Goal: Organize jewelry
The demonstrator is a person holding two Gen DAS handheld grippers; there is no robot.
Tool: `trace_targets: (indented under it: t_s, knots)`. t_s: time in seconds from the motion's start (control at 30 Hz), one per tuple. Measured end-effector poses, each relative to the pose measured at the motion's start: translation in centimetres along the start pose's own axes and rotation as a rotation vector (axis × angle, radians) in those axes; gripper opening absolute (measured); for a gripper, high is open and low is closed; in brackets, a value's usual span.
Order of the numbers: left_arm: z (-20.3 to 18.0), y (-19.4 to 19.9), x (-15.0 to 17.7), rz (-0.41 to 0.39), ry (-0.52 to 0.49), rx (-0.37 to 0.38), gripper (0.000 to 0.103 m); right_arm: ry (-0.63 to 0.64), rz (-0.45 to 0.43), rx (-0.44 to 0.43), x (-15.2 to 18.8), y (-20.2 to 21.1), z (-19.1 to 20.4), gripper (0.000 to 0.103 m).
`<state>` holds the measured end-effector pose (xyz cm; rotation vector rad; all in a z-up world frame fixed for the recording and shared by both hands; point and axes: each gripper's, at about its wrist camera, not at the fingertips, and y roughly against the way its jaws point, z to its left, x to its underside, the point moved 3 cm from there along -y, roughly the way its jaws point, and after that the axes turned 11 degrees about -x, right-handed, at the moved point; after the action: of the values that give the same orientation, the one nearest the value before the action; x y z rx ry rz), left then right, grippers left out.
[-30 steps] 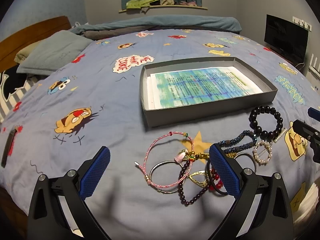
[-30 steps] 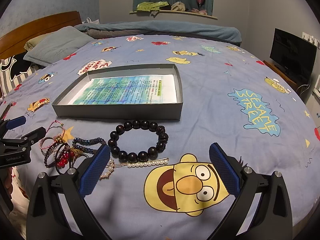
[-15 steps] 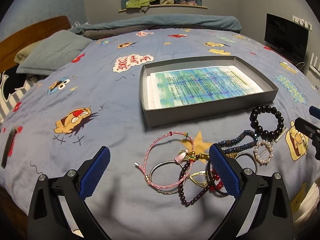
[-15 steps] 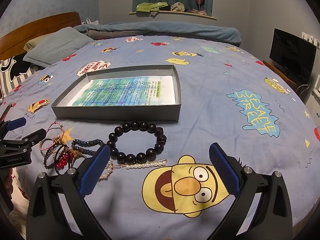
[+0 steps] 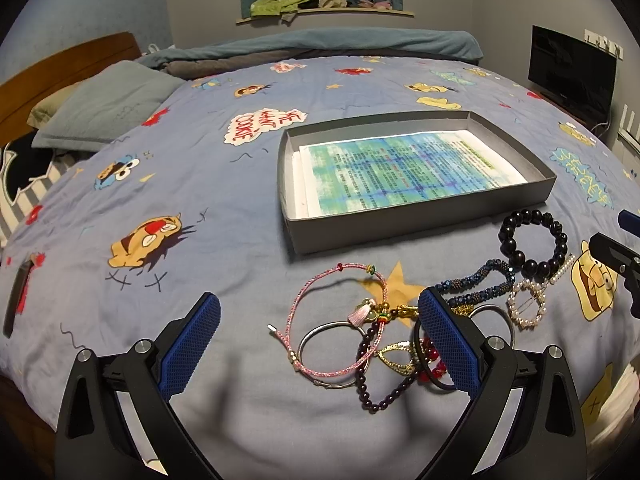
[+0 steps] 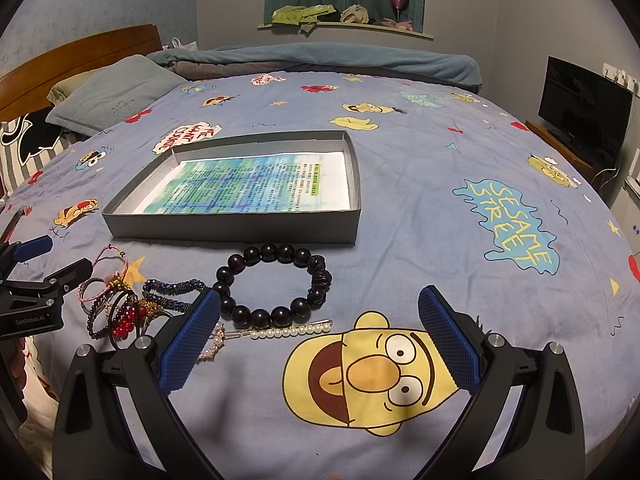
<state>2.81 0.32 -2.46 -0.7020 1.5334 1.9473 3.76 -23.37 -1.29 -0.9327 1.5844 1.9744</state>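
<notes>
The jewelry lies in a loose cluster on the bed's blue cartoon sheet (image 5: pixel 240 208), just in front of the near wall of a shallow grey box (image 5: pixel 404 222). A pink cord bracelet (image 5: pixel 320 300) sits at the cluster's left end, overlapping a silver bangle (image 5: pixel 308 340) and a dark purple bead string (image 5: pixel 370 376); red beads (image 6: pixel 124 322) and gold pieces tangle beside them. A blue beaded rope (image 5: pixel 480 284) runs toward the big black bead bracelet (image 6: pixel 272 284), which lies nearest the box — apart from its wall. A pearl hair clip (image 6: pixel 288 331) lies just in front of the black beads, and a pearl ring-shaped clip (image 5: pixel 526 308) sits near it.

The box holds only a printed sheet (image 6: pixel 256 184).

The left hand-held gripper (image 5: pixel 318 348) hangs over the pink bracelet end with jaws spread wide, holding nothing. The right hand-held gripper (image 6: pixel 320 346) is likewise wide open and empty — above the pearl clip and a yellow cartoon face. A pillow (image 6: pixel 108 96) rests near the headboard corner.
</notes>
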Motion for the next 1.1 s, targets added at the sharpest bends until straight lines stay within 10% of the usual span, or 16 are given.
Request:
trace_targets:
  t_s: [1.1]
  knots:
    - [0.8,-1.1,0.3,0.019,-0.024,0.011,0.098,-0.005,0.014,-0.026,0.0,-1.0,-0.2,0.098]
